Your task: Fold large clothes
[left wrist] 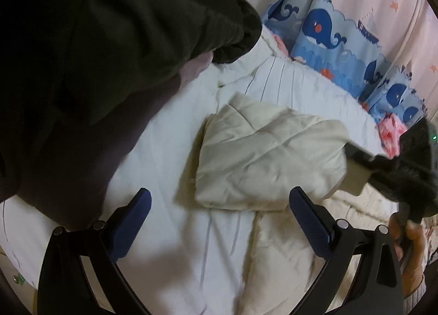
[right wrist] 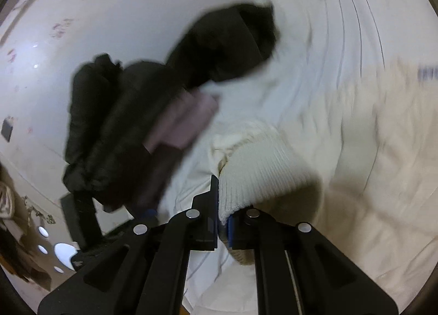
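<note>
A cream padded garment lies partly folded on the white bed. My left gripper is open and empty, hovering just in front of the garment's near edge. My right gripper is shut on the garment's ribbed cream cuff, holding it above the bed. The right gripper also shows in the left wrist view, at the garment's right side with the person's hand below it. The rest of the cream garment spreads to the right, blurred.
A dark green and black coat hangs close at the upper left; it shows with a pink lining in the right wrist view. A whale-print curtain lines the far side of the bed. A pink item lies at the right.
</note>
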The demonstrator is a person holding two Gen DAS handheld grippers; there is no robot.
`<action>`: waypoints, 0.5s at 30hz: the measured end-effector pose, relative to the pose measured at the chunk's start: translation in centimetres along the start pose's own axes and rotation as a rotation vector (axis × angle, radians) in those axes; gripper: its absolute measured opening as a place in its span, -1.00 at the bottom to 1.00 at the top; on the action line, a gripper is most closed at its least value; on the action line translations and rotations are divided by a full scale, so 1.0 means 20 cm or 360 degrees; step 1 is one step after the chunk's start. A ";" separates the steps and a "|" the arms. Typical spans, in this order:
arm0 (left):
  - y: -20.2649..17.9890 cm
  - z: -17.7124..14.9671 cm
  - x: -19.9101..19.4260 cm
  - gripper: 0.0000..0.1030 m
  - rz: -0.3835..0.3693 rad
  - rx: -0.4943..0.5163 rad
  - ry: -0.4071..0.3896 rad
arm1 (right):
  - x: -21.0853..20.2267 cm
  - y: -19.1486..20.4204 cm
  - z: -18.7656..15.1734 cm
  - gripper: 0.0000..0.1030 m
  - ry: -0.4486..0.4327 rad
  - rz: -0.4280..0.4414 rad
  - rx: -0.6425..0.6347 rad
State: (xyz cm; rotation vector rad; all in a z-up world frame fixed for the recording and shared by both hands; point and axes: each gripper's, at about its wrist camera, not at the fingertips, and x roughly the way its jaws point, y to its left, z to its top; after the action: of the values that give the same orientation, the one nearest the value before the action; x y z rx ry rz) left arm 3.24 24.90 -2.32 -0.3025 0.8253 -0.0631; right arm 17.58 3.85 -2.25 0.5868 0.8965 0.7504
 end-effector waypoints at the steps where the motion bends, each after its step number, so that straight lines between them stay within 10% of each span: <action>1: -0.03 0.00 0.00 0.88 -0.0012 0.0005 -0.0017 | -0.04 0.02 0.05 -0.90 -0.0015 -0.0006 -0.0023; 11: -0.45 -0.03 -0.12 0.89 0.0118 0.0289 -0.0390 | -0.30 0.22 0.36 -0.90 0.0006 -0.0064 -0.0226; 15: -0.75 -0.06 -0.06 0.89 0.0314 0.0767 -0.0554 | -0.29 0.18 0.31 -0.90 0.0053 -0.0058 -0.0198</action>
State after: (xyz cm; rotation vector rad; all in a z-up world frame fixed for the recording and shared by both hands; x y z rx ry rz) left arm 2.59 10.43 2.16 0.2200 0.4694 -0.0219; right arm 19.36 0.55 6.27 0.4480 0.8821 0.7787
